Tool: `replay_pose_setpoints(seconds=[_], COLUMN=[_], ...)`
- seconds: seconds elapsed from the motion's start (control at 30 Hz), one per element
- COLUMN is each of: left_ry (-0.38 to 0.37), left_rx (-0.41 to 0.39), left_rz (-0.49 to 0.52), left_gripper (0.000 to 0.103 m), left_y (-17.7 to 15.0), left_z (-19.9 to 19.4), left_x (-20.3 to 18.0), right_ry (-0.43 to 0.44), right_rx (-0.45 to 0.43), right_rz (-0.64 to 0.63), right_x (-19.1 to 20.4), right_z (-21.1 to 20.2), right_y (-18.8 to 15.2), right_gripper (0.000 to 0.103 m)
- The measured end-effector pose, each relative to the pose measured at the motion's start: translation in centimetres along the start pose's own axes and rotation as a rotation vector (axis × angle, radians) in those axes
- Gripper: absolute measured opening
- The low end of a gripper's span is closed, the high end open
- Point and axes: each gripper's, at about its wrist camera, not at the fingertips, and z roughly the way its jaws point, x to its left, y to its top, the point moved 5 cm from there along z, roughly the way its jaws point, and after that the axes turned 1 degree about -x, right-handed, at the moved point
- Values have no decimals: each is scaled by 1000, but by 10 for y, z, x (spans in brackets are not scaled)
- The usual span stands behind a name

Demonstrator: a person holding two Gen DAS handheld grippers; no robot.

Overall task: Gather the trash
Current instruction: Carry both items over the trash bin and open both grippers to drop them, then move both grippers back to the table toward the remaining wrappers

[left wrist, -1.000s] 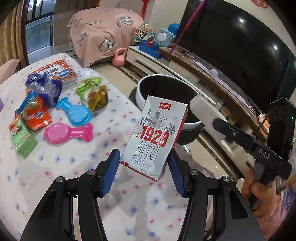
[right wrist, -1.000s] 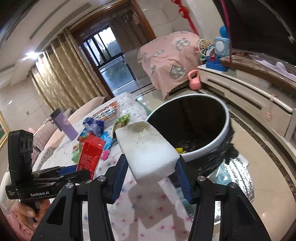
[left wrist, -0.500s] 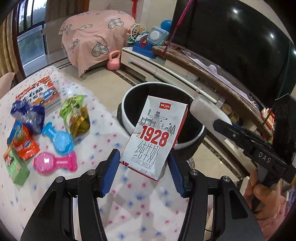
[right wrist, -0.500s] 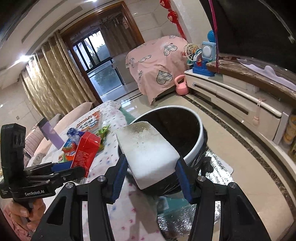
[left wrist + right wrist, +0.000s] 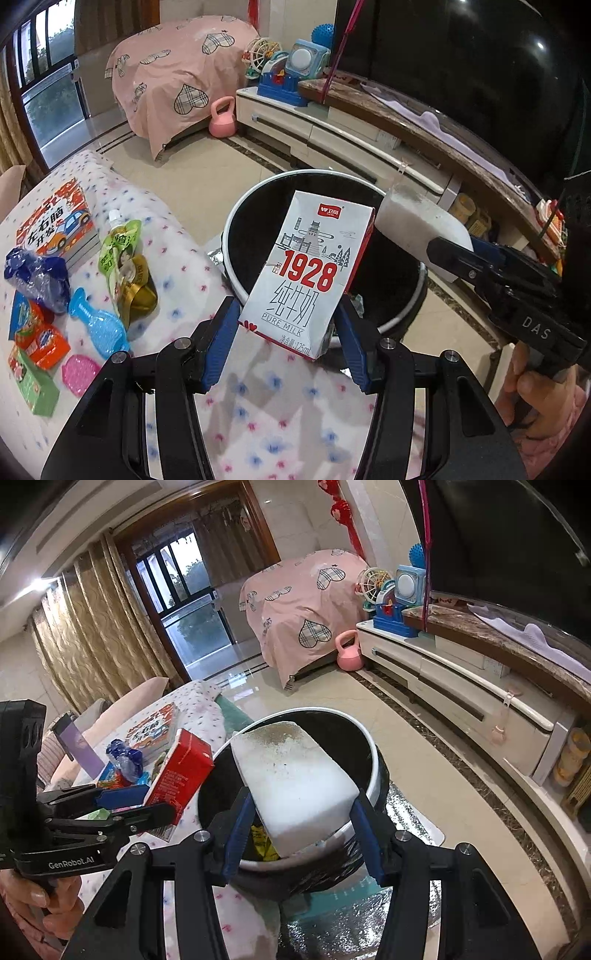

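Left tongs (image 5: 288, 343) grip milk carton (image 5: 308, 273), right tongs (image 5: 301, 829) sponge (image 5: 291, 775)

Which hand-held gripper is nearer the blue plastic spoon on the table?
Left. The left hand-held gripper, holding the milk carton, is beside the blue spoon; the right hand-held gripper, holding the sponge, is over the bin.

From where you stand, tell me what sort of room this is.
Most likely a home living room. A big dark television sits over a long low media cabinet, gold curtains flank a glass balcony door, and children's toys and a pink kettlebell stand nearby.
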Motion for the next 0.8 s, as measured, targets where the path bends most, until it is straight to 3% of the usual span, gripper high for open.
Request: replay_pose_setpoints(seconds=[0.57,0.67,0.8], left_ry=[-22,-21,-17], left_rx=[40,36,18], left_rz=[-19,-22,-45], left_gripper=[55,66,68], left_y=[12,12,7], left_z=[26,24,18], left_x=[-4,-3,5], right_ry=[-23,-20,-21], right_rx=[56,67,68], right_rz=[-34,-34,-18], right_x=[-8,-10,-13], right_z=[32,37,36], right_y=[6,5,5], right_gripper=[55,59,61])
